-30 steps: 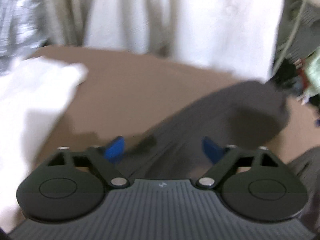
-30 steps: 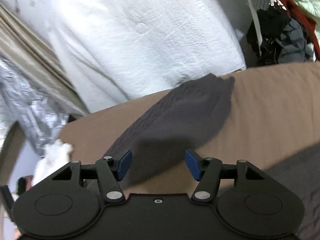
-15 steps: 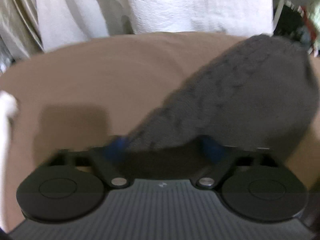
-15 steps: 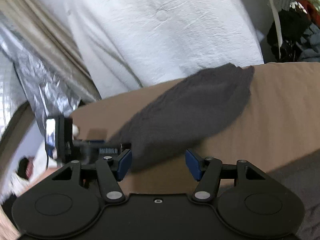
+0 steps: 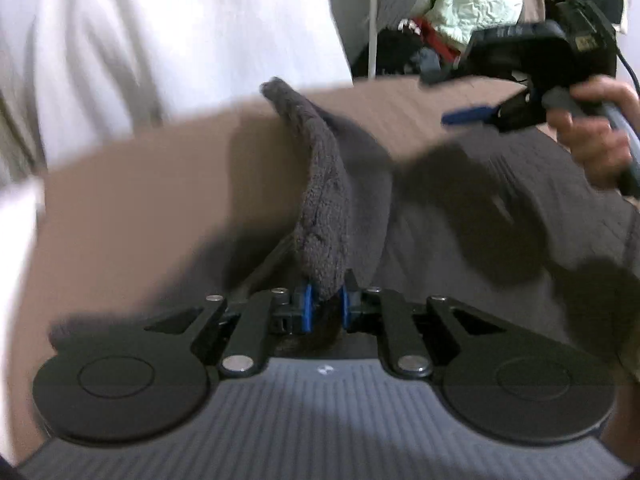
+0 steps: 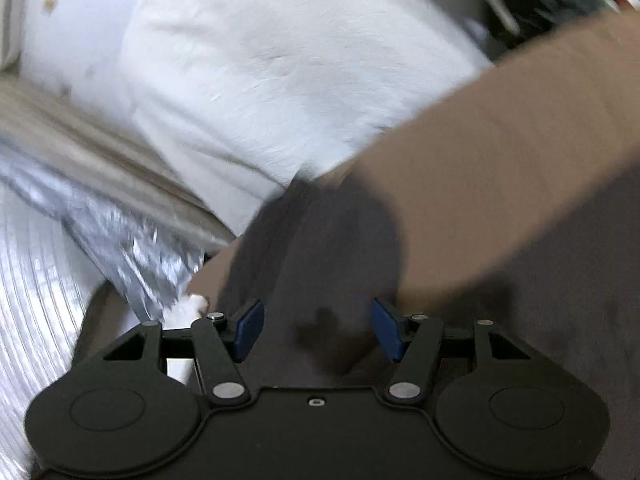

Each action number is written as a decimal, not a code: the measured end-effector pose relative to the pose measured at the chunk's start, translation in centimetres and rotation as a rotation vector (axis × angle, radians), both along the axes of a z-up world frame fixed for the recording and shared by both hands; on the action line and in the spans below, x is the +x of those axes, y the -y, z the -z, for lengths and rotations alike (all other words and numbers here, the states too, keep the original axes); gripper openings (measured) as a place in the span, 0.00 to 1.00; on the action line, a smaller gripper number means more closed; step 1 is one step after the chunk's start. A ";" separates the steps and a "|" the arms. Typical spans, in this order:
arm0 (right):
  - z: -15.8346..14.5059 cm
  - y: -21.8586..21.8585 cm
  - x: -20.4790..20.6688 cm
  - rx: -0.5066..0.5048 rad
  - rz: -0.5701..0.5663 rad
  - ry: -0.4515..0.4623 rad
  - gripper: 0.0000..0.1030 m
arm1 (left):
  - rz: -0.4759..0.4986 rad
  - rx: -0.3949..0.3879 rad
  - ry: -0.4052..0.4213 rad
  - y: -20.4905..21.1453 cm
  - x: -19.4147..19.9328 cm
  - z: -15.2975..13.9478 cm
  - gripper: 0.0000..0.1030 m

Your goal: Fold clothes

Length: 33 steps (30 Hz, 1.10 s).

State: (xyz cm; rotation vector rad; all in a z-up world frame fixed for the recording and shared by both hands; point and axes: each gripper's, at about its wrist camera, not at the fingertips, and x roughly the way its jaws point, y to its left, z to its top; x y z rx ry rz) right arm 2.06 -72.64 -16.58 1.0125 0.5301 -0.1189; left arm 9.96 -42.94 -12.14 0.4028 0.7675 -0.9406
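We see left tool [image 5: 325,306] closing on grey sweater sleeve [image 5: 324,208]; right tool [image 6: 316,330] open above sweater.

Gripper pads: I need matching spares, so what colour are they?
Blue pads, clearest in the right wrist view.

Dark grey knitted garment [image 5: 324,200]: cloth, fuzzy, rough pile, matt. Tan bed sheet [image 5: 140,208]: smooth matt cloth. White bedding [image 6: 260,72]: cloth, slightly textured, matt. Silver foil sheet [image 6: 132,248]: crinkled, glossy. Left gripper [image 5: 325,307]: black matt plastic arms, blue matt pads, shiny metal pivot pins, grey ribbed body. Right gripper [image 6: 318,332]: black matt plastic, blue pads, metal pins.
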 end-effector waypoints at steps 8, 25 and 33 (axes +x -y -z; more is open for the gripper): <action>-0.8 -9.2 -1.3 -0.276 -0.140 -0.095 0.63 | -0.178 -0.182 -0.114 -7.0 -2.1 5.2 0.15; 4.0 -19.7 19.5 -0.668 -0.236 -0.520 0.52 | -0.372 -0.533 -0.705 -14.1 3.7 9.3 0.15; -6.3 -15.7 3.7 -0.711 -0.114 -0.037 0.17 | -0.318 -0.372 -0.437 -14.0 0.5 5.1 0.38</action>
